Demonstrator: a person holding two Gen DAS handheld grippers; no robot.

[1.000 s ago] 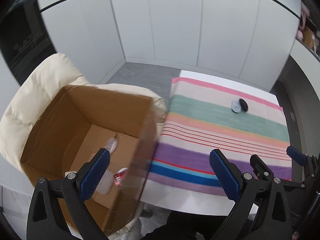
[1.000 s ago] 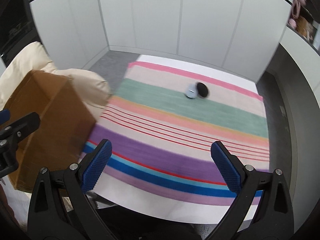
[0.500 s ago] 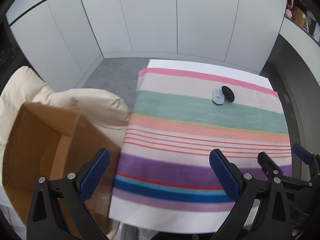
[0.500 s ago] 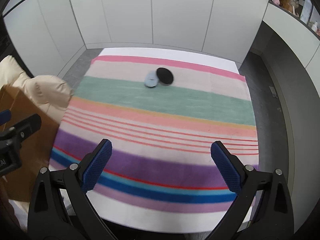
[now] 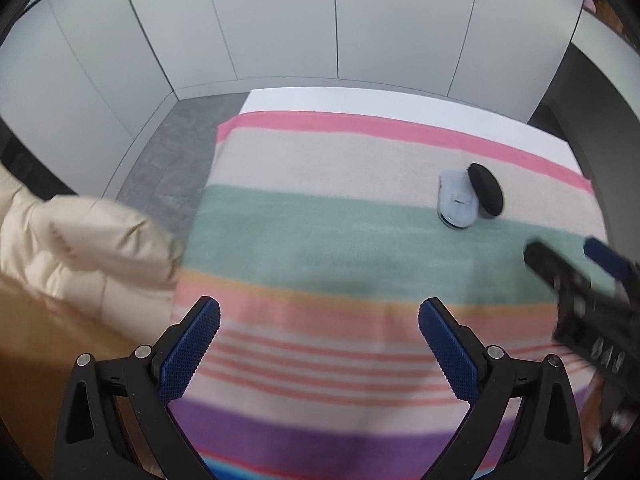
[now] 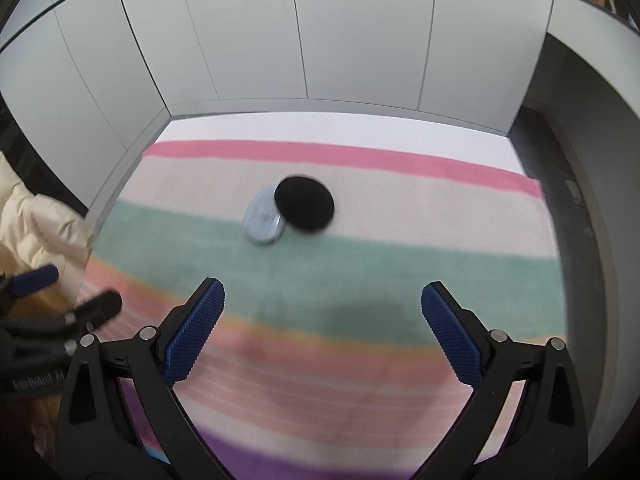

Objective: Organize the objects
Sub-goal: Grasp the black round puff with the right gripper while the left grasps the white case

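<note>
I have both grippers over the bench, and both are spread wide with nothing between their blue pads. My left gripper hangs above the salmon and thin red stripes of the cloth; my right gripper hangs above the green band, nearer the far end.

I count two loose things on the cloth. One is a pale blue case, lying flat where the beige band meets the green. The other is a black disc, touching the case on its right side and overlapping its upper corner. In the left view the same pair sits far right, case with the disc leaning against it.

One cream cushion bulges just off the left edge of the bench, and one brown box shows below it, blurred; I cannot see inside it. The cushion also shows at the left rim of the right view.

White panels close off the far side. One white strip of bench shows beyond the pink stripe.
</note>
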